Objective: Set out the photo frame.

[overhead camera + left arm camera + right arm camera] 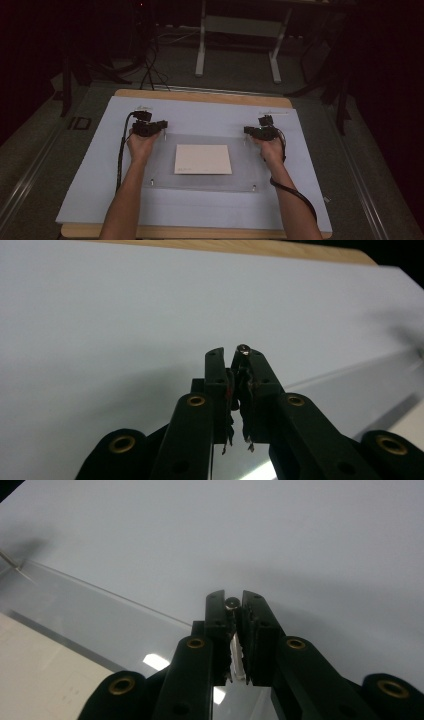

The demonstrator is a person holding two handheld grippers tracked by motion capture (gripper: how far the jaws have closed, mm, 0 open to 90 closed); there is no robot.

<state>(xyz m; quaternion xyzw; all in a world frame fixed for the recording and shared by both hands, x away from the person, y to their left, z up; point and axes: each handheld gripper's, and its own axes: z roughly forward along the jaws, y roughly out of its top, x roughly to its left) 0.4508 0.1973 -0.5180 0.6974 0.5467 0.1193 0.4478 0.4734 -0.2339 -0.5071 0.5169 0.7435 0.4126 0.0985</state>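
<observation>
A: Start near the person. What lies on the worktop [200, 96]?

B: A pale sheet [100, 200] covers most of it. On that rests a clear plate [200, 181] with small metal posts at its corners, and a cream card [203, 159] sits under or on its middle.

A: And the tools?

B: The left tool [161, 131] is at the plate's far left corner. In the left gripper view its jaws are closed on a small metal post [243, 348], the rounded head poking out at the tips.

A: The right one?

B: The right tool [246, 131] is at the far right corner. In the right gripper view the jaws pinch a second post [231, 603], its threaded shank showing between them.

A: Beyond that?

B: A dark floor with a white desk frame [240, 25].
</observation>
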